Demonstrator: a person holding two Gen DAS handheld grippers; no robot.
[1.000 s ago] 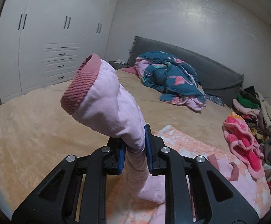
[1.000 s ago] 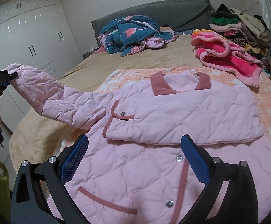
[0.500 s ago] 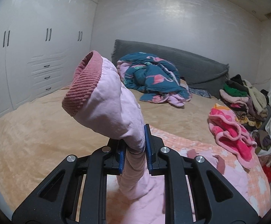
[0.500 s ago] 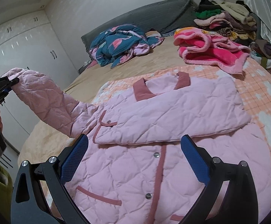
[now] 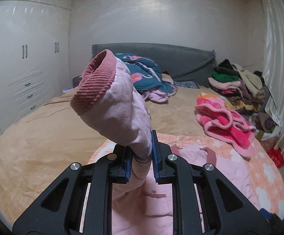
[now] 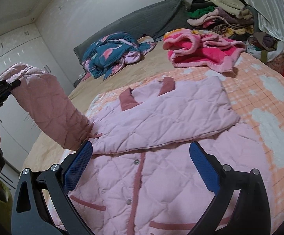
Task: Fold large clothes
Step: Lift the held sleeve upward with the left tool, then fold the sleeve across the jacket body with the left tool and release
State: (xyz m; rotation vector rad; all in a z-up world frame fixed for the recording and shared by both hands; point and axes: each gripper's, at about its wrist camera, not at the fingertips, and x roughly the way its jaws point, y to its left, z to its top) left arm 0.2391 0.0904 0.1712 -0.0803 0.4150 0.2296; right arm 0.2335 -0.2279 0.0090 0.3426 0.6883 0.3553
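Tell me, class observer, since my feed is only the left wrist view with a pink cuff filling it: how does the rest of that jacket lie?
Observer: The pink quilted jacket lies front up on the bed, snaps showing; its other sleeve is already folded across the chest.
Operator: And the sleeve I hold?
Observer: The held sleeve arches up from the shoulder to the left gripper, lifted off the bed.
Operator: What is the right gripper doing?
Observer: The right gripper hangs over the jacket's button line, fingers spread wide, nothing between them.
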